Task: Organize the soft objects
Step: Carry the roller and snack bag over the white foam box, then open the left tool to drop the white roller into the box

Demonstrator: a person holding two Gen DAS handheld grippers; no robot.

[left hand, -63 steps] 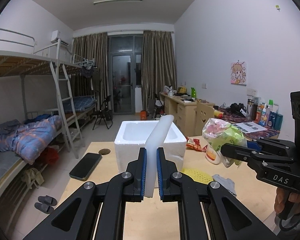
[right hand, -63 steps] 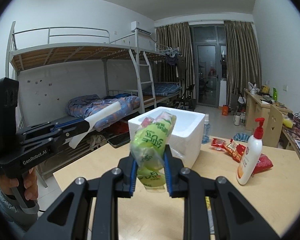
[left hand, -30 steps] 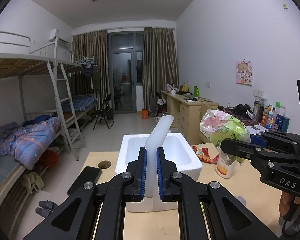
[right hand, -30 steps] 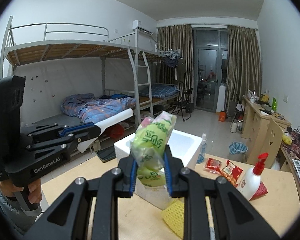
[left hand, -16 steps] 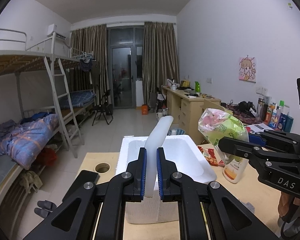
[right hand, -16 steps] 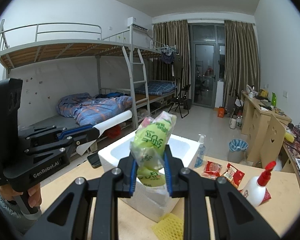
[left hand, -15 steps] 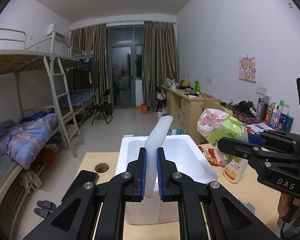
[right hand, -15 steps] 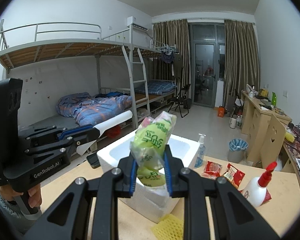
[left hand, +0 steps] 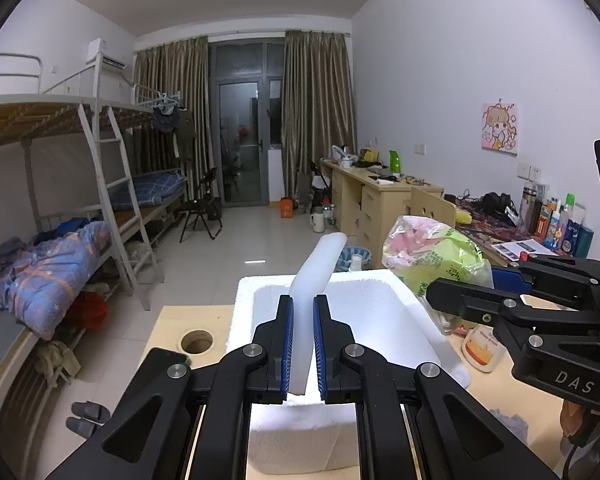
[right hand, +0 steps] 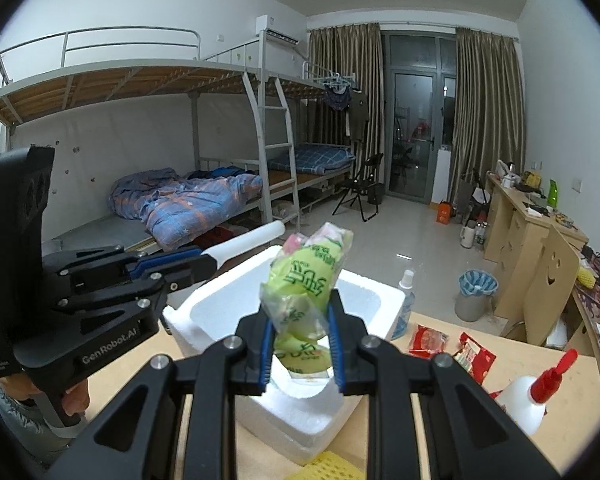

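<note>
On the near end of the table [left hand: 180, 320] you've got the foam box [left hand: 404, 320], lid off, cavity bare as far as either view shows. So nothing is stowed yet; call it early-to-mid task.

Both loads hang over the box, not released:
- Left gripper [left hand: 300, 346]: fingers clamped on the white foam strip [left hand: 314, 280], which stands nearly upright and leans far-right over the box's left half.
- Right gripper [right hand: 300, 346]: fingers clamped on the green bag [right hand: 306, 292], soft, visibly pinched at the waist, above the box's near-right rim.

Left to do, my read: lower each into the cavity and let go, one at a time so the two grippers don't collide; they're just beside each other now.

After that, smaller stuff on the table:
- red packets [right hand: 452, 346], right of the box
- yellow mesh [right hand: 326, 468] at its near corner
- pump bottle [right hand: 528, 396], far right; rigid, probably stays
- phone [left hand: 160, 364], left; not soft, leave it.
</note>
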